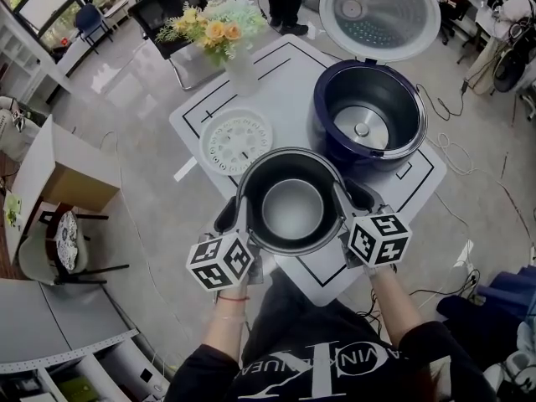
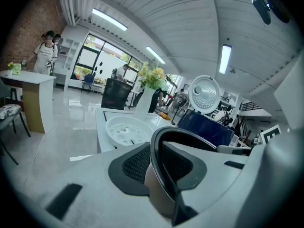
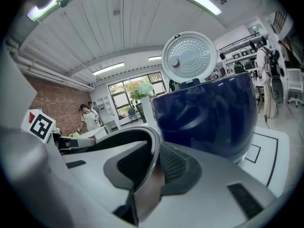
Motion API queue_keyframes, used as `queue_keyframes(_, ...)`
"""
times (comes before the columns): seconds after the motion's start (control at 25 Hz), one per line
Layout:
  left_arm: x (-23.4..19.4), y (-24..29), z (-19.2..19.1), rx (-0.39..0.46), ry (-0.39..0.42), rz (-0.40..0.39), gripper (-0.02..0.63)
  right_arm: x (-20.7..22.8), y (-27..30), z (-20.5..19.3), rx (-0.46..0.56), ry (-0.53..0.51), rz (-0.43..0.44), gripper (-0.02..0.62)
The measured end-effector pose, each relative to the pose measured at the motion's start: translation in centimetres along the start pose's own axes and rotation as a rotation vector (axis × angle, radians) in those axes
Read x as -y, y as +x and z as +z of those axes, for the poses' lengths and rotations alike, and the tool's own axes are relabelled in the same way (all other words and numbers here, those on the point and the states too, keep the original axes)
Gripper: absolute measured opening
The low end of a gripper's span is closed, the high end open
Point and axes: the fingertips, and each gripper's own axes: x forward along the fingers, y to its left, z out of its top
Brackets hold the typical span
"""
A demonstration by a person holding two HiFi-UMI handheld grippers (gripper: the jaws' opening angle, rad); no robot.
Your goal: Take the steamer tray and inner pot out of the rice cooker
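Your left hand-held gripper (image 1: 237, 219) and right hand-held gripper (image 1: 350, 206) are each clamped on opposite sides of the inner pot (image 1: 291, 209) rim. The pot is out of the open rice cooker (image 1: 368, 120), over the surface (image 1: 280, 90) — steamer tray (image 1: 236, 139) lies beside it.

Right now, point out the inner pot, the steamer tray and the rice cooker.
inner pot (image 1: 291, 209): head view, inside bottom.
steamer tray (image 1: 237, 141): head view, perforated centre.
rice cooker (image 1: 320, 120): head view, blue left wall.
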Motion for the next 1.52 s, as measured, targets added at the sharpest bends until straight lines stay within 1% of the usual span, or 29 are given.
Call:
queue_keyframes(0.08,0.0,0.0,0.0,-0.008,0.017,-0.009,0.074,0.0,0.0,0.0,-0.005,-0.021,0.002,0.081)
queue_keyframes(0.24,0.1,0.0,0.0,-0.034,0.061,-0.052,0.074,-0.2,0.0,0.0,-0.023,-0.067,0.014,0.086)
queue_keyframes(0.36,0.3,-0.2,0.3,-0.032,0.136,-0.063,0.074,-0.3,-0.3,0.2,-0.023,-0.117,0.019,0.091)
queue_keyframes(0.44,0.4,-0.4,0.9,-0.014,0.189,-0.063,0.074,-0.5,-0.7,0.7,-0.001,-0.148,0.027,0.089)
queue_keyframes(0.52,0.6,-0.6,1.6,0.005,0.225,-0.062,0.074,-0.6,-1.2,1.4,0.028,-0.157,0.038,0.081)
queue_keyframes(0.6,0.7,-0.8,2.3,0.027,0.234,-0.064,0.074,-0.8,-1.6,2.1,0.05,-0.157,0.047,0.067)
queue_keyframes(0.68,0.9,-0.9,3.0,0.055,0.232,-0.066,0.072,-0.8,-2.0,2.7,0.069,-0.164,0.048,0.033)
queue_keyframes(0.76,1.2,-1.0,3.7,0.078,0.235,-0.067,0.069,-0.7,-2.5,3.4,0.089,-0.172,0.046,0.014)
queue_keyframes(0.88,1.8,-1.0,4.4,0.102,0.243,-0.073,0.054,-0.5,-3.4,4.4,0.119,-0.181,0.047,0.001)
queue_keyframes(1.08,3.1,-1.5,6.4,0.168,0.276,-0.084,0.035,-0.5,-5.0,6.3,0.18,-0.199,0.053,-0.002)
queue_keyframes(1.16,3.8,-1.7,7.2,0.19,0.278,-0.096,0.03,-0.3,-5.8,7.2,0.207,-0.212,0.044,-0.002)
queue_keyframes(1.28,5.0,-1.7,8.1,0.215,0.28,-0.121,0.021,0.0,-6.7,8.3,0.236,-0.243,0.02,-0.002)
queue_keyframes(1.52,7.8,-1.5,9.7,0.258,0.308,-0.183,0.018,0.6,-8.3,10.2,0.296,-0.246,0.006,-0.002)
